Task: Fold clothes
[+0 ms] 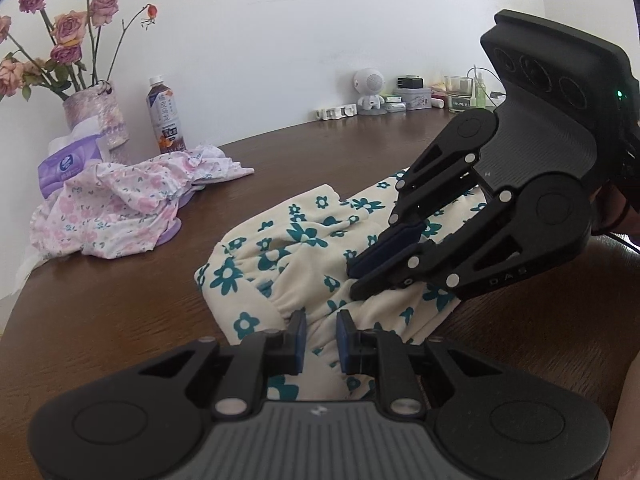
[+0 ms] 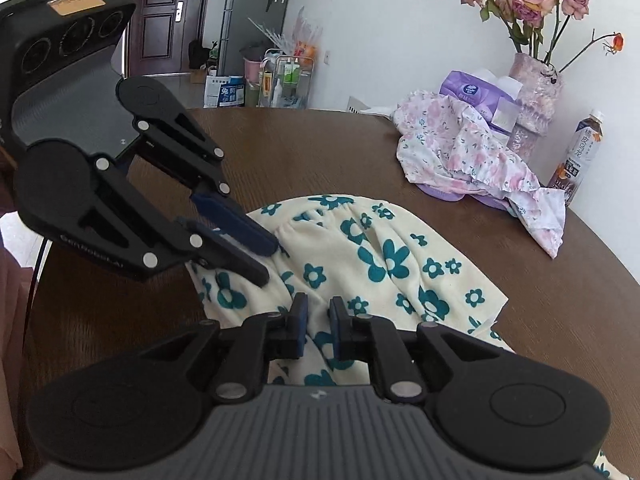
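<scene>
A cream garment with teal flowers point(image 1: 304, 248) lies bunched on the brown table point(image 1: 120, 300). My left gripper point(image 1: 321, 334) sits low over its near edge, the jaws narrowed onto a fold of the fabric. From the right my right gripper point(image 1: 354, 282) comes in tilted down, its fingertips pinched into the cloth. In the right wrist view the same garment point(image 2: 384, 256) spreads ahead. There the right gripper point(image 2: 319, 320) holds a ridge of cloth between its pads. The left gripper point(image 2: 269, 261) bites the gathered waistband at the left.
A pink floral garment point(image 1: 120, 204) lies crumpled at the far left, over a purple tissue pack point(image 1: 66, 168). Behind it stand a vase of roses point(image 1: 96, 116) and a drink bottle point(image 1: 166, 116). Small items point(image 1: 412, 96) line the wall. Someone's hand holds the right gripper.
</scene>
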Demonstrator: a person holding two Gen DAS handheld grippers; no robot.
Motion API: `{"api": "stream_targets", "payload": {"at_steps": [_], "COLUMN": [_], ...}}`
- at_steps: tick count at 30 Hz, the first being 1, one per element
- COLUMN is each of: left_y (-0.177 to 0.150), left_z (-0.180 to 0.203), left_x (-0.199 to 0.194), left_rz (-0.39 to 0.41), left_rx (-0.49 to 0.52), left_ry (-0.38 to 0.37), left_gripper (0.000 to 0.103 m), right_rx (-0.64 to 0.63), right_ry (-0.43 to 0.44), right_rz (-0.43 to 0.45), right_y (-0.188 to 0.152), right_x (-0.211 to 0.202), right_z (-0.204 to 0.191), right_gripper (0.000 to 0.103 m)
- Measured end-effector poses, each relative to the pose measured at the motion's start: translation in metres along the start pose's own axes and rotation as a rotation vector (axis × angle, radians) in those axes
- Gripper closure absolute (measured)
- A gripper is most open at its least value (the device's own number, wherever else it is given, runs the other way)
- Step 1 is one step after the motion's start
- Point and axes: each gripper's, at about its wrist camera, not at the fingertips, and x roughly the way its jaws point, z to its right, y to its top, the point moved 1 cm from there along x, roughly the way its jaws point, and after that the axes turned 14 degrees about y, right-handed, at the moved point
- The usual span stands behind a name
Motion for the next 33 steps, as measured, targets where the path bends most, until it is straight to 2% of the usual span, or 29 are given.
{"api": "stream_targets", "payload": {"at_steps": [4, 5, 7, 10, 14, 15, 18, 21, 22, 25, 27, 32, 33], "left_y": [-0.002, -0.002, -0.002, 0.000, 0.013, 0.015, 0.016, 0.009, 0.007, 0.005, 0.005, 0.009, 0.012], "left_z": [-0.002, -0.003, -0.003, -0.002, -0.004, -0.003, 0.002, 0.004, 0.003, -0.002, -0.003, -0.011, -0.013], "left_x": [0.000, 0.000, -0.002, -0.006, -0.020, -0.019, -0.009, 0.001, 0.002, 0.004, 0.005, -0.003, -0.006], "left_rz": [-0.001, -0.003, 0.002, 0.020, 0.074, 0.072, 0.042, 0.019, 0.020, 0.017, 0.018, 0.029, 0.039], "left_rx": [0.003, 0.003, 0.006, 0.021, 0.042, 0.062, 0.111, 0.120, 0.111, 0.097, 0.097, 0.090, 0.089], "left_ry": [0.003, 0.006, 0.009, 0.005, -0.017, -0.012, -0.007, -0.010, -0.015, -0.033, -0.041, -0.051, -0.048], "left_gripper": [0.094, 0.094, 0.094, 0.094, 0.091, 0.090, 0.081, 0.080, 0.081, 0.085, 0.085, 0.086, 0.086], "right_rx": [-0.007, -0.009, -0.005, 0.028, 0.009, 0.011, 0.009, -0.006, -0.010, -0.024, -0.050, -0.039, -0.038], "right_ry": [-0.007, -0.025, -0.045, -0.052, -0.075, -0.075, -0.081, -0.078, -0.070, -0.059, -0.060, -0.021, -0.011], "right_rz": [-0.028, -0.041, -0.055, -0.028, -0.022, -0.019, -0.016, -0.014, 0.012, 0.067, 0.049, 0.018, 0.013], "right_y": [-0.003, -0.005, -0.011, -0.015, -0.017, -0.018, -0.017, -0.012, -0.007, 0.008, 0.015, 0.021, 0.020], "right_x": [-0.004, -0.005, -0.007, -0.010, -0.009, -0.009, -0.010, -0.014, -0.019, -0.024, -0.015, 0.010, 0.012], "right_z": [0.003, 0.004, 0.007, 0.006, 0.002, 0.002, 0.001, -0.003, -0.004, -0.006, -0.005, 0.010, 0.010], "right_gripper": [0.097, 0.100, 0.101, 0.100, 0.100, 0.100, 0.100, 0.100, 0.099, 0.085, 0.076, 0.076, 0.080]}}
